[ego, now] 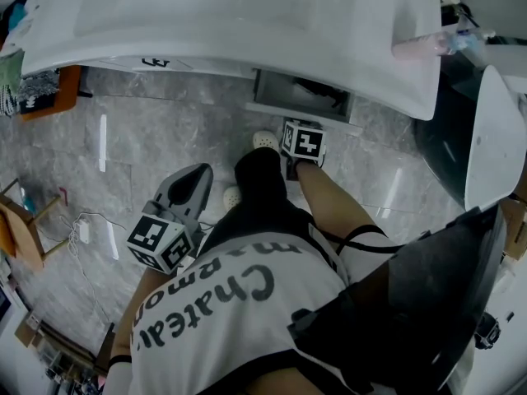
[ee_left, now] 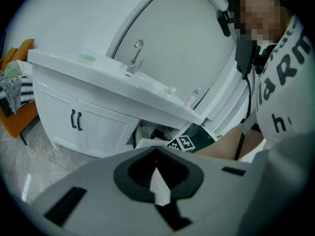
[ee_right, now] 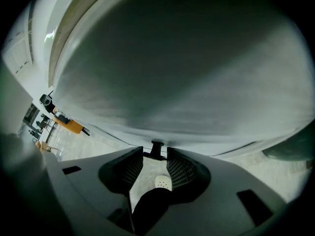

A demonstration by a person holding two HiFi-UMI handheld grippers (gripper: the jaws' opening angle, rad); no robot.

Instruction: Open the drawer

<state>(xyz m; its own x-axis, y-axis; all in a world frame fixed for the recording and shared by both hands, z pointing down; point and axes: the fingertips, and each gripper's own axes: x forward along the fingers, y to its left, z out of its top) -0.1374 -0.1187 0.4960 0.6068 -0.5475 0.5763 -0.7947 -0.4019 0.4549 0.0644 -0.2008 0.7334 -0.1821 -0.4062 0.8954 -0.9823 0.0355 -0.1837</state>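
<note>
The sink counter (ego: 247,31) is covering the back part of the open drawer (ego: 300,97). The things lying inside it are looking too dark to tell. From above, the marker cube (ego: 303,142) is hiding the jaws of the right gripper (ee_right: 155,155). In the right gripper view, only a small dark bit of the handle (ee_right: 156,145) is peeking out at the tips. Whether they are squeezing it is not showing.
</note>
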